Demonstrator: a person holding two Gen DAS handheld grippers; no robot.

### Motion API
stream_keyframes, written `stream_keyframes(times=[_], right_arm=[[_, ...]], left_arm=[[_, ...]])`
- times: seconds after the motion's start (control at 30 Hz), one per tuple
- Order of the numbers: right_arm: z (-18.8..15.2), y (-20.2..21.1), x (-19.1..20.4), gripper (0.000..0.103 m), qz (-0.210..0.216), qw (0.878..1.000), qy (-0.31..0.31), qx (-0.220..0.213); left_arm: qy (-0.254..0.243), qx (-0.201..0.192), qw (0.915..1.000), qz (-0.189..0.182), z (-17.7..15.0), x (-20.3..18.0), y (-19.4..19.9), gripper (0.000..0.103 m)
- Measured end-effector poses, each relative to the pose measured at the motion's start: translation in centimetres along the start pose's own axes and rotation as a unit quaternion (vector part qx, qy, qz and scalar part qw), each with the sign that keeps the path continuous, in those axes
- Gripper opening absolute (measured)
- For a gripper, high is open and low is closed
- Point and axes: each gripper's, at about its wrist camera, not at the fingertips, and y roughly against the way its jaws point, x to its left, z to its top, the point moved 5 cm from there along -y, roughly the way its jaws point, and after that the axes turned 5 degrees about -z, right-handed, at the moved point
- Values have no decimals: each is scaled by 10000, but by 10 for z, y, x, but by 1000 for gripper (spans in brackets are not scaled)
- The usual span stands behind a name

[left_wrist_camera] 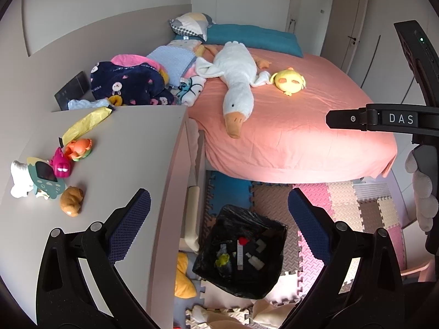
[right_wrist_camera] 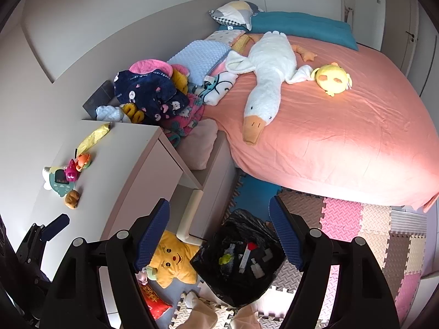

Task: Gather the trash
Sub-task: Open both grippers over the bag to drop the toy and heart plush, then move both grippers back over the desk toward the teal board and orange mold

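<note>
A black trash bag (left_wrist_camera: 241, 249) stands open on the floor mats below both grippers; it also shows in the right wrist view (right_wrist_camera: 241, 257). Inside lie a red-capped white tube (left_wrist_camera: 240, 252), a green scrap and white pieces. A yellow wrapper (left_wrist_camera: 87, 122) lies at the back of the beige cabinet top (left_wrist_camera: 131, 148); it shows in the right wrist view (right_wrist_camera: 92, 137). My left gripper (left_wrist_camera: 219, 213) is open and empty above the bag's left side. My right gripper (right_wrist_camera: 219, 219) is open and empty above the bag.
Small toys (left_wrist_camera: 65, 161) sit on the cabinet's left part. A bed with a pink sheet (left_wrist_camera: 296, 126) holds a white goose plush (left_wrist_camera: 236, 82), a yellow chick plush (left_wrist_camera: 289, 81) and piled clothes (left_wrist_camera: 131, 82). A yellow star cushion (right_wrist_camera: 171, 260) and red packet (right_wrist_camera: 152, 298) lie on the floor.
</note>
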Motion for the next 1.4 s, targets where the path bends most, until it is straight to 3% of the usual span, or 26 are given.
stream_keyframes(times=[0.7, 1.4], right_arm=[[-2, -20, 63, 75, 278, 9984, 468, 167], [-5, -51, 155, 75, 637, 9921, 997, 423]], left_arm=[[423, 109, 9984, 358, -18, 54, 12, 97], [1040, 103, 9898, 968, -39, 141, 36, 97]])
